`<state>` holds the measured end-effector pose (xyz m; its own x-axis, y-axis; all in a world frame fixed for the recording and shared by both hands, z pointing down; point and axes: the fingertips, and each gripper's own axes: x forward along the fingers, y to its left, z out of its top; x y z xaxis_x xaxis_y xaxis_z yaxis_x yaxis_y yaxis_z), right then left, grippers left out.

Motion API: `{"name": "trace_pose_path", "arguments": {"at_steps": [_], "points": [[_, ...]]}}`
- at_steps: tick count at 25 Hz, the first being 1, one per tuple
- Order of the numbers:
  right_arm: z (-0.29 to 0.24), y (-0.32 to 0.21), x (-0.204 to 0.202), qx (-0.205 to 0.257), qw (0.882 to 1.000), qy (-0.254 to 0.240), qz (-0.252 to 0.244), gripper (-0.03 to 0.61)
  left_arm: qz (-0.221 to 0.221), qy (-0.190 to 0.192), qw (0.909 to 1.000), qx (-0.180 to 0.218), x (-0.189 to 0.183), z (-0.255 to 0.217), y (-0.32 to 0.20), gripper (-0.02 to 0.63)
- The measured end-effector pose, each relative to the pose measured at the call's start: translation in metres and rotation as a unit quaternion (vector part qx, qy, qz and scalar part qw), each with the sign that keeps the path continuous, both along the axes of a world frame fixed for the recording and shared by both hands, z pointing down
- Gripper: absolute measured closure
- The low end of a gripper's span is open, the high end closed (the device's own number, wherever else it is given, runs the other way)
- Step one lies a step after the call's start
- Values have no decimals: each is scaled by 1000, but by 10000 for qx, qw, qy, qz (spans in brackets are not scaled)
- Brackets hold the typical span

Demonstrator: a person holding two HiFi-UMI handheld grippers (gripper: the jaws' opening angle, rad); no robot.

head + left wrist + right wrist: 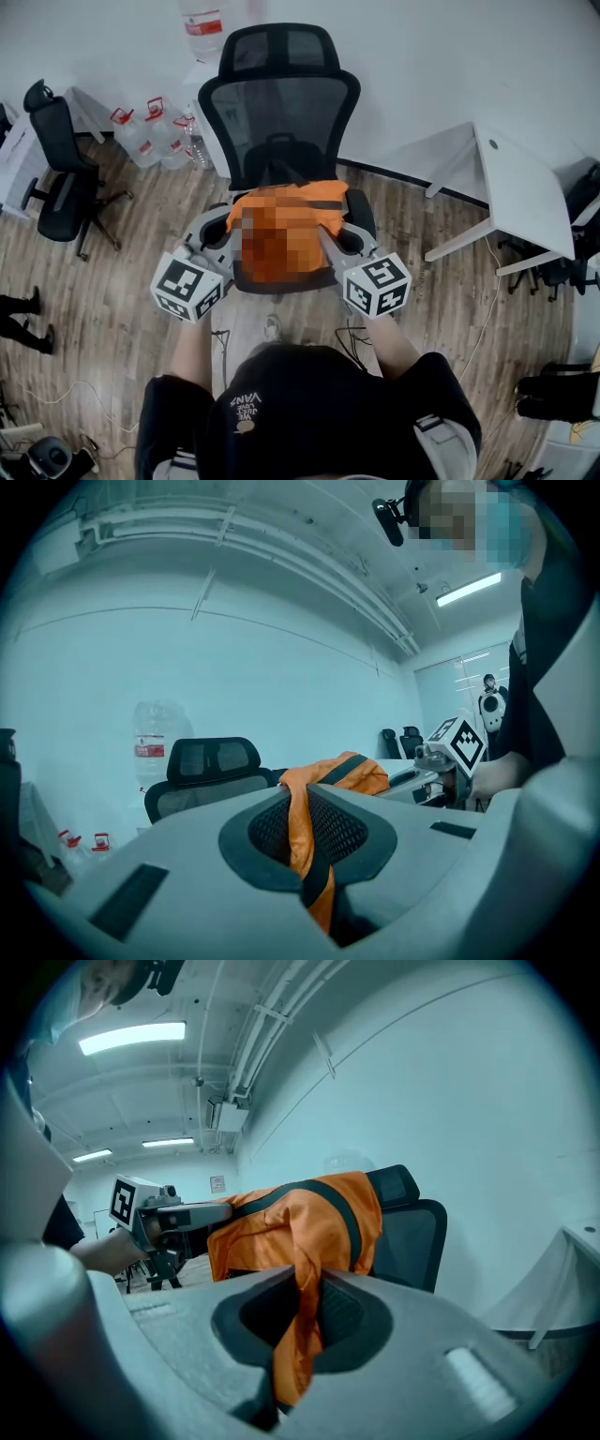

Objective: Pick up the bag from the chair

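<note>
An orange bag with black straps [323,199] hangs between both grippers just above the seat of the black mesh office chair [281,103]. A mosaic patch covers part of it in the head view. My left gripper [223,236] is shut on the bag's left side; its own view shows orange fabric and a black strap [305,841] pinched between the jaws. My right gripper [339,236] is shut on the right side, with bunched orange cloth [300,1335] clamped between its jaws. The bag's body [300,1218] stretches toward the other gripper.
A second black chair [58,173] stands at the left. Several water jugs [150,131] sit by the far wall. A white table [520,187] is at the right. Cables trail over the wooden floor [112,319] near my feet.
</note>
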<state>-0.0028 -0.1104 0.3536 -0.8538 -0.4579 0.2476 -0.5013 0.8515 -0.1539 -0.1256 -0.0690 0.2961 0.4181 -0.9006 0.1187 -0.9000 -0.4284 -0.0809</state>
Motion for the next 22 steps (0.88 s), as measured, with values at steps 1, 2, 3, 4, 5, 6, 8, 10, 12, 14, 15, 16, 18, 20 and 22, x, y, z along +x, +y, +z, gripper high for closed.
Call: {"name": "trace_pose_path", "arguments": {"at_steps": [1,2,3,4,5,6,8,10,12,14,15,16,18,20,22], "points": [[-3,3,0,20,10000,-23,-10,551,-3,3,10000,32,0,-3,3,581],[-6,6,1,39,10000,-47,-21,551,-8,4,10000,59,1,-6,6,581],[-8,8,1,56,10000,-71,-32,551,-12,1,10000,86,1,-9,8,581],[-11,9,1,74,9999,-95,-39,552,-14,-6,9999,117,1,-12,10,581],[-14,11,2,95,9999,-118,-41,552,-12,-16,9999,150,2,-15,11,582],[-17,12,3,116,9998,-140,-39,552,-5,-28,9998,186,3,-18,13,583],[-23,15,4,156,9997,-181,-31,552,14,-56,9997,254,5,-25,16,583],[-30,19,6,208,9995,-218,-28,552,31,-76,9994,324,7,-32,20,583],[-37,22,7,264,9993,-256,-28,552,44,-84,9992,399,9,-40,24,583],[-45,24,9,299,9991,-305,-27,554,49,-93,9989,456,11,-48,26,583],[-48,25,10,308,9990,-332,-28,554,50,-98,9988,480,12,-51,27,583],[-51,26,11,318,9989,-355,-33,554,50,-104,9987,503,13,-54,28,583],[-55,27,14,346,9987,-377,-49,554,42,-113,9984,545,15,-59,31,584],[-58,30,17,375,9985,-389,-63,554,24,-113,9982,581,19,-62,34,584],[-60,33,18,397,9984,-397,-84,554,3,-118,9981,608,21,-65,38,584]]}}
